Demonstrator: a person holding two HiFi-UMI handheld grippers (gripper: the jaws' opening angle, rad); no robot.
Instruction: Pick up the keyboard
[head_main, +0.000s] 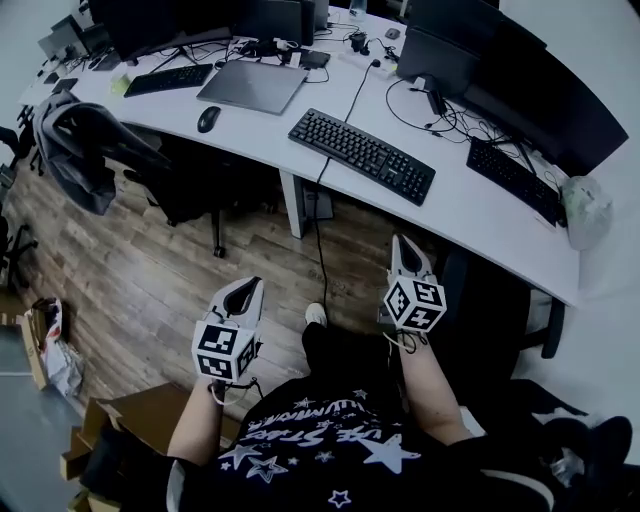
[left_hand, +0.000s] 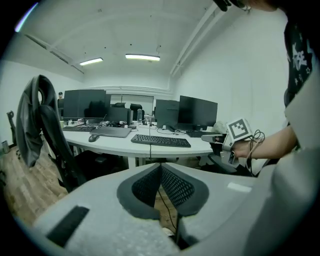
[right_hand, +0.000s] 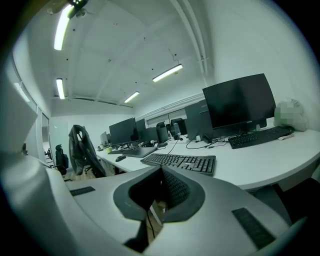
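Gripping: nothing at the moment. The left gripper (left_hand: 160, 169) has its jaws pressed right together, mesh pads touching, with nothing between them.
Right gripper (right_hand: 161, 172): same deal, jaws closed and empty.
Why shut: my guess is it's just a carry posture. Both hang over the wooden plank floor (head_main: 150, 270), well short of the desk, so there's no reason to open up.
Hands: held apart, one on each side of the person's legs, both aimed at the desk. To me that looks like a setup for taking the thing by its two ends.
Keyboard: the black full-size keyboard (head_main: 362, 155) lies flat and slightly askew near the front edge of the white curved desk (head_main: 470, 215), roughly ahead of the gap between the grippers.
Cable: a thin black cable (head_main: 321, 235) drops off the desk edge beside it. I can't tell if it's the keyboard's own lead, but if it is, a lift could tug on it.
Neighbours: the closed grey laptop (head_main: 252, 86) and the black mouse (head_main: 208, 119) sit well apart to the left, out of the way.
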